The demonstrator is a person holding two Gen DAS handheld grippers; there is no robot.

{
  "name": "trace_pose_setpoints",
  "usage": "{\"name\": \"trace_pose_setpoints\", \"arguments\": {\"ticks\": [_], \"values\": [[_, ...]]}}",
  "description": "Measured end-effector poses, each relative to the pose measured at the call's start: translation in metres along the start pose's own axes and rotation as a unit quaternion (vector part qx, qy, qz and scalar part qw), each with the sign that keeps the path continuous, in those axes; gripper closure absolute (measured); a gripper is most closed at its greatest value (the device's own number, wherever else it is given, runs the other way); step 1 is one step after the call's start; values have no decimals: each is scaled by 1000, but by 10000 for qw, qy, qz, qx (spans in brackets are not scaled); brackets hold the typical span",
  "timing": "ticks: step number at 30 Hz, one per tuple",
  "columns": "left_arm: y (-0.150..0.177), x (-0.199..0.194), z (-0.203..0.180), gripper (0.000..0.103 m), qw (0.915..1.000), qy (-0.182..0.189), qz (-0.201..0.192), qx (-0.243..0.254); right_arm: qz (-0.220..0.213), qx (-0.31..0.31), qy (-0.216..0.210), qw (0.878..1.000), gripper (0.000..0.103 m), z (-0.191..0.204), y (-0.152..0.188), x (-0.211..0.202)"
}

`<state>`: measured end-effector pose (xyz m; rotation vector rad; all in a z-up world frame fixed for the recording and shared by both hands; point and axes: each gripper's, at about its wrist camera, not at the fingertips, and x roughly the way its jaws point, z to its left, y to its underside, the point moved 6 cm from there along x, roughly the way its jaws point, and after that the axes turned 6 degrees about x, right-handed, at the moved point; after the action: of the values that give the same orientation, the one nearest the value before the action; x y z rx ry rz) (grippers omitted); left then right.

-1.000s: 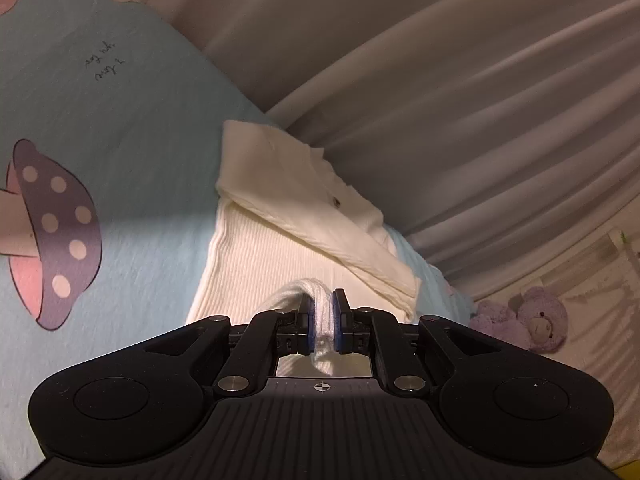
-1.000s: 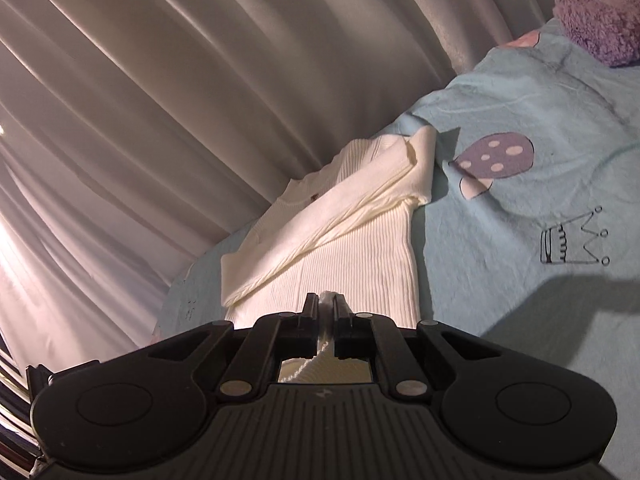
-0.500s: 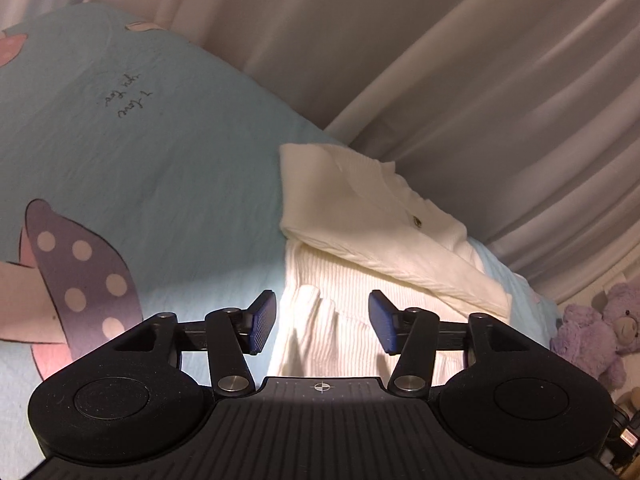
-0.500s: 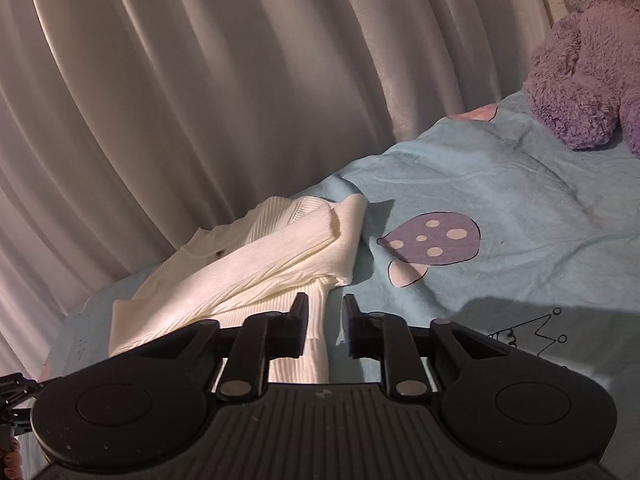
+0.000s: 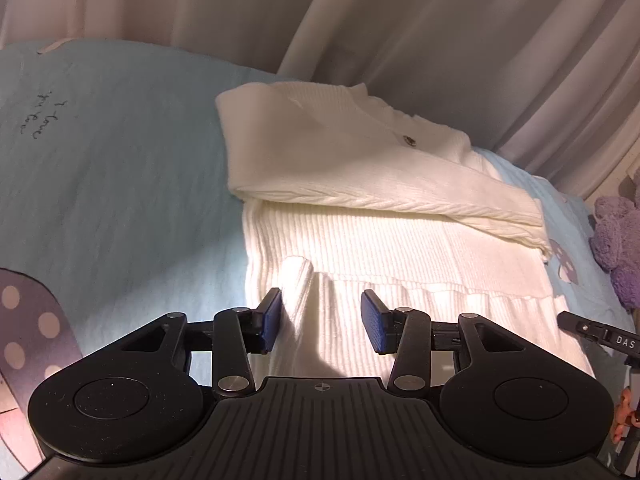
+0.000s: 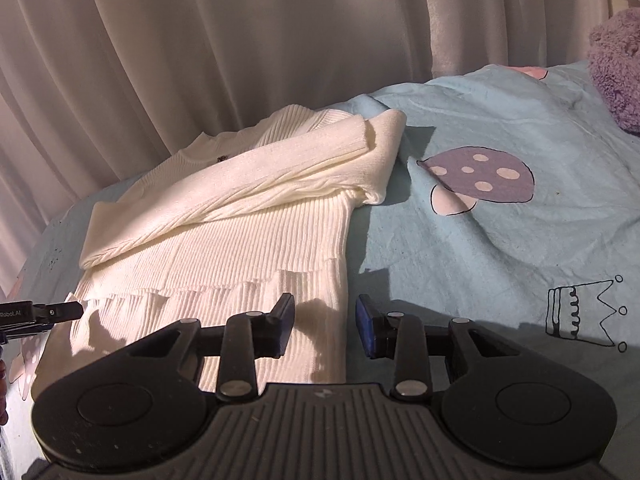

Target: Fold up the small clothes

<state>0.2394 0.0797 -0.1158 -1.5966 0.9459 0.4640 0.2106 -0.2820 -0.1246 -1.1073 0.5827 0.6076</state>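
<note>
A cream ribbed knit sweater (image 5: 384, 240) lies on the light blue bed sheet (image 5: 120, 160), sleeves folded across its chest and its hem doubled up over the body. My left gripper (image 5: 320, 312) is open and empty, its pads either side of a raised wrinkle at the sweater's left part of the fold. The sweater also shows in the right wrist view (image 6: 224, 240). My right gripper (image 6: 325, 322) is open and empty over the sweater's right edge. The tip of each gripper shows in the other's view.
Pale curtains (image 6: 200, 40) hang close behind the bed. A purple plush toy (image 6: 616, 64) sits at the right; it also shows in the left wrist view (image 5: 620, 236). The sheet (image 6: 500, 220) carries mushroom and crown prints.
Both grippers were shut on the sweater's hem a second ago. They have carried it up over the body, opened and let go, and the fold now lies flat.
</note>
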Motion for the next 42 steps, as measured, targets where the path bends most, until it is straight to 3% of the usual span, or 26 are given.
{"name": "trace_pose_setpoints", "arguments": {"ticks": [3,7,10,16,20,25,33,37,42], "values": [[0,-3,3,60,10000,28,-8,-34,-90,-234,81,9997,95,6,0,-2],[0,0,0,62,9999,113,36,84,-101,-278,-162,9994,96,13,0,-4],[-2,-2,-1,84,9997,221,10,56,-10,-294,-95,9995,95,13,1,1],[2,2,1,85,9993,364,47,28,154,-157,-159,9996,93,7,1,7],[2,4,2,76,9987,508,63,23,198,-123,-225,9995,93,7,-2,11],[1,6,5,75,9981,600,103,-78,177,-273,-257,9991,93,9,-1,11],[2,3,8,92,9990,436,10,-54,-108,-646,103,9978,97,20,-4,0],[-10,-11,5,93,9987,454,-238,-76,-407,-613,-7,9973,98,24,-20,-18],[-48,-33,-2,93,9956,514,-782,-28,-842,-661,-81,9942,98,34,-53,-29]]}}
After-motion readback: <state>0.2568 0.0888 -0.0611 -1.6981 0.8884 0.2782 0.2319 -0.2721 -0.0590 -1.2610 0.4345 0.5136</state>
